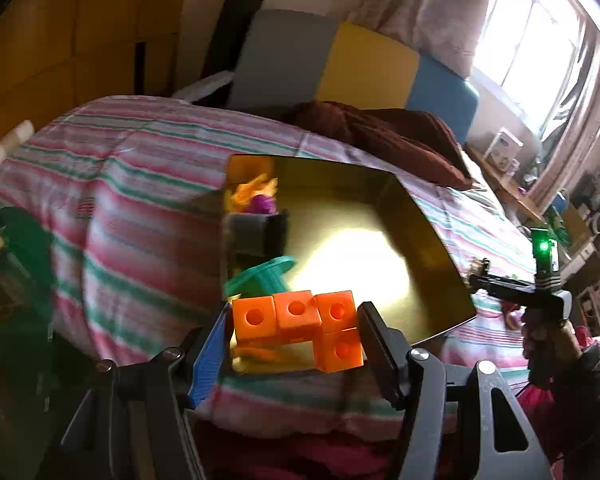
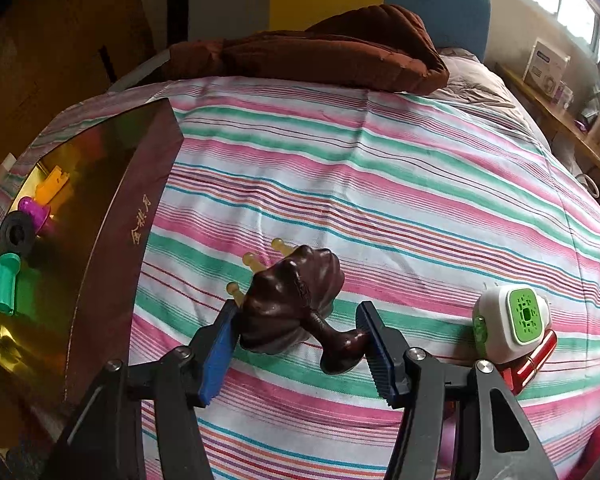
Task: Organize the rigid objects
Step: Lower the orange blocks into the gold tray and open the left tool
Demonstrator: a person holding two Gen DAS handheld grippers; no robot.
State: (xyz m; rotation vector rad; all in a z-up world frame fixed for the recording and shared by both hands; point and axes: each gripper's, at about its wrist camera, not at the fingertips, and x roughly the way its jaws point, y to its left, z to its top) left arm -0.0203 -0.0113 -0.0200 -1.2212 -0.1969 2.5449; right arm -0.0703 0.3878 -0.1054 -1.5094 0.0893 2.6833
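The left tool [image 1: 296, 332] grips a stiff, light cluster of orange cubes [image 1: 304, 320] over the gold-lined box [image 1: 428, 216]; the right tool [image 2: 296, 334] clamps a dark wooden massager [image 2: 288, 304] on the striped bed [image 2: 380, 200] — hard, glossy, likely slippery; grip its broad body.

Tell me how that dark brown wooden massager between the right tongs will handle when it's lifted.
The dark brown massager looks carved and glossy, so probably rigid and a bit slippery against the pads. Its bulbous head beside a thin-necked knob suggests uneven weight; it may tip head-down. The right tongs span it end to end, which leaves it free to pivot.
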